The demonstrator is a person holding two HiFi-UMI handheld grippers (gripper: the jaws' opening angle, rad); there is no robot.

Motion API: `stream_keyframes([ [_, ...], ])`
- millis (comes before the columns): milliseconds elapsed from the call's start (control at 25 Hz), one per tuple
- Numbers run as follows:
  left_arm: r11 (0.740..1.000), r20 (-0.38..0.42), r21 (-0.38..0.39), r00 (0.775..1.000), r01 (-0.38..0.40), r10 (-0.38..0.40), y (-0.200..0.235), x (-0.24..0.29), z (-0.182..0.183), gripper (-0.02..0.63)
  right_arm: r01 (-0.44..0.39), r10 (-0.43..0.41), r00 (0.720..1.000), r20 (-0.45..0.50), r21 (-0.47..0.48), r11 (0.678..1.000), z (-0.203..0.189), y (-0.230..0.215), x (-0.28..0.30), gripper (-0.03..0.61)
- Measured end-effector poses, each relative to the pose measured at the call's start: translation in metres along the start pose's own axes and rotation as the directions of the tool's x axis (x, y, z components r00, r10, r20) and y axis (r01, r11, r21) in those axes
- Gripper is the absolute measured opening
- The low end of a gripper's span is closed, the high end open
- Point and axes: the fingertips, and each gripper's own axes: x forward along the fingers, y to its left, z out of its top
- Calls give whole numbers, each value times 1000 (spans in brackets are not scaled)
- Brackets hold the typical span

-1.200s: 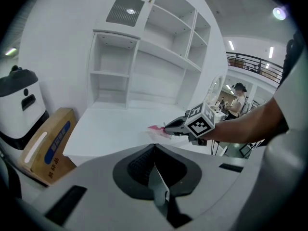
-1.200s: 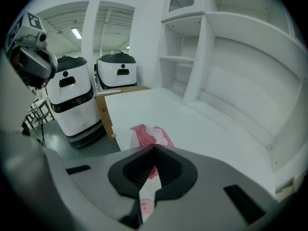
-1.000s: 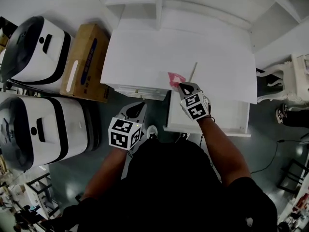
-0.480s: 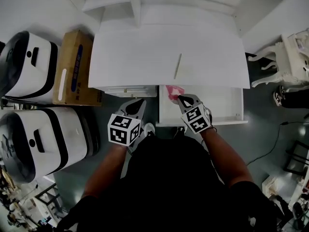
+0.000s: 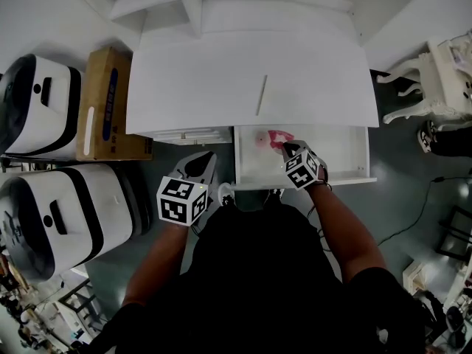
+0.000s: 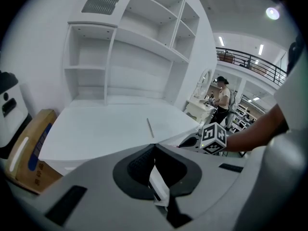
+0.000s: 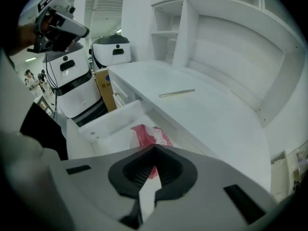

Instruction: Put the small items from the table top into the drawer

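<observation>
since the earlier frames the right hand-held gripper [image 5: 286, 147] had come back off the white worktop [image 5: 199, 80] and down into the open white drawer [image 5: 346, 153], bringing the crinkled pink plastic packet [image 5: 279, 136] with it. its jaws were pressed together on the near edge of the packet, pink showing in the slit between them in the right gripper view [image 7: 153, 150]. the rest of the packet [image 7: 150, 134] hung just ahead of the jaws over the drawer floor [image 7: 103, 124], towards the drawer's back left; whether it already rested there could not be told.

one small item was left on the worktop: a thin pale wooden stick [image 5: 261, 95]. it lay straight beyond the drawer's left part, its long axis running away from the person and tilted slightly right at the far end. the right hand-held gripper was clearly the nearer of the two, with the stick up and a little left of it across the worktop edge.

the left hand-held gripper [image 5: 200, 167] was held low, short of the worktop's front edge, jaws together on nothing [image 6: 154, 148], pointing towards the stick [image 6: 150, 127].
</observation>
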Motion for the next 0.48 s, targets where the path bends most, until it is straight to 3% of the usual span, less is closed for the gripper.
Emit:
stream_keyframes([
  [280, 998, -19, -25, 999, -50, 50, 3, -9, -6, 11, 47, -53, 993, -101, -57, 997, -25, -27, 47, 28],
  [480, 996, -22, -45, 997, -75, 74, 3, -13, -9, 11, 15, -32, 989, -147, -116, 993, -38, -23, 69, 29],
])
